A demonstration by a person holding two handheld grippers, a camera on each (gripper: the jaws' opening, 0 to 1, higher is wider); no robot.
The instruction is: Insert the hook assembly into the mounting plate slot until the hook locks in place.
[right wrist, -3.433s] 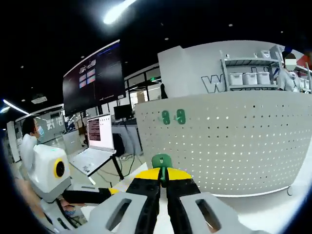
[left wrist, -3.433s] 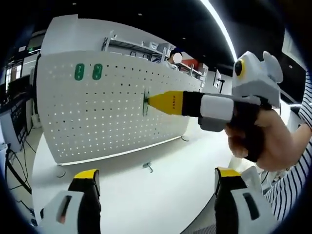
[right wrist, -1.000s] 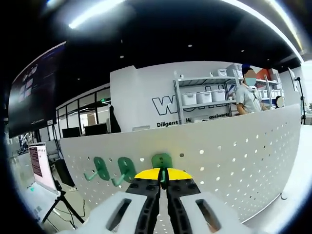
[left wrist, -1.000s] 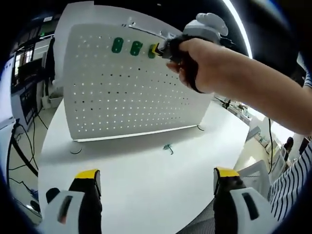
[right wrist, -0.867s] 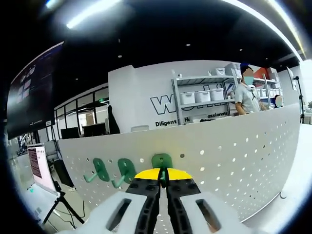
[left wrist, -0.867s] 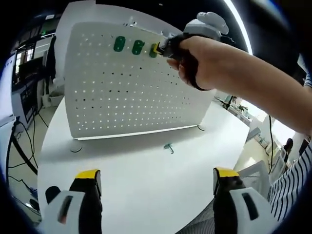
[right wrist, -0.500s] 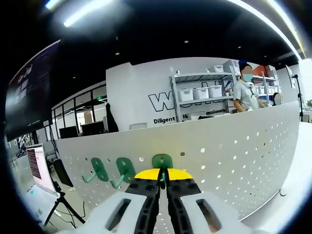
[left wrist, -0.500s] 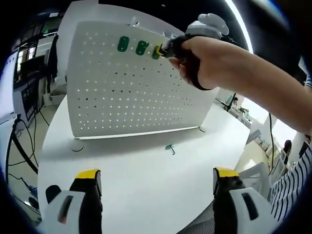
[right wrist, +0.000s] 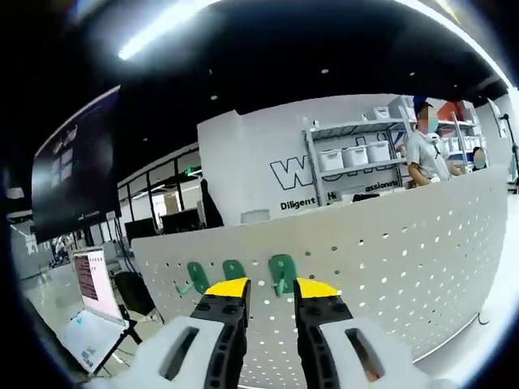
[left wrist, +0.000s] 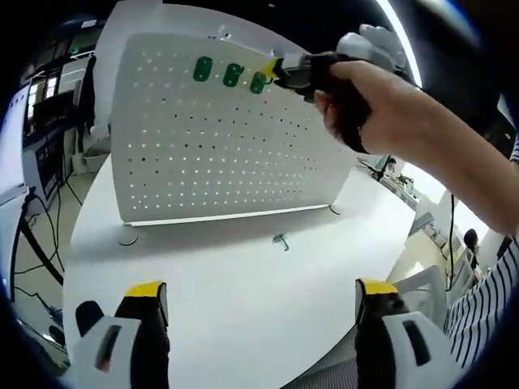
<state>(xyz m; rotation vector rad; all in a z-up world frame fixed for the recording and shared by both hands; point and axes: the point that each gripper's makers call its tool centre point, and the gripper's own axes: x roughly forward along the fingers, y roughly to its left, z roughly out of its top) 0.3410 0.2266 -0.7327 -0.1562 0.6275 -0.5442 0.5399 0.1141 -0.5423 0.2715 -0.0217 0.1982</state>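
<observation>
Three green plastic hooks sit in a row near the top edge of the upright white perforated mounting board (left wrist: 219, 138) in the left gripper view, at about eleven o'clock: a left hook (left wrist: 202, 69), a middle hook (left wrist: 233, 74), and the third green hook (left wrist: 258, 83) just beside the yellow tips of the right gripper (left wrist: 272, 68). A person's hand (left wrist: 369, 101) grips that tool, reaching in from two o'clock. A fourth small green hook (left wrist: 281, 241) lies loose on the white round table (left wrist: 235, 300), near the board's foot, a little past centre. The left gripper (left wrist: 259, 304) hangs low at six o'clock, its yellow-capped jaws spread wide with nothing between them.

In the right gripper view, the right gripper (right wrist: 270, 289) points at the board (right wrist: 405, 251) from six o'clock, its jaws parted and released. The third green hook (right wrist: 282, 273) stands on the board in the gap just above the tips; whether they touch it I cannot tell. The other two hooks (right wrist: 198, 277) (right wrist: 234, 270) hang at nine o'clock of it. Behind stand white shelves with bins (right wrist: 349, 158) and a person (right wrist: 423, 150).
</observation>
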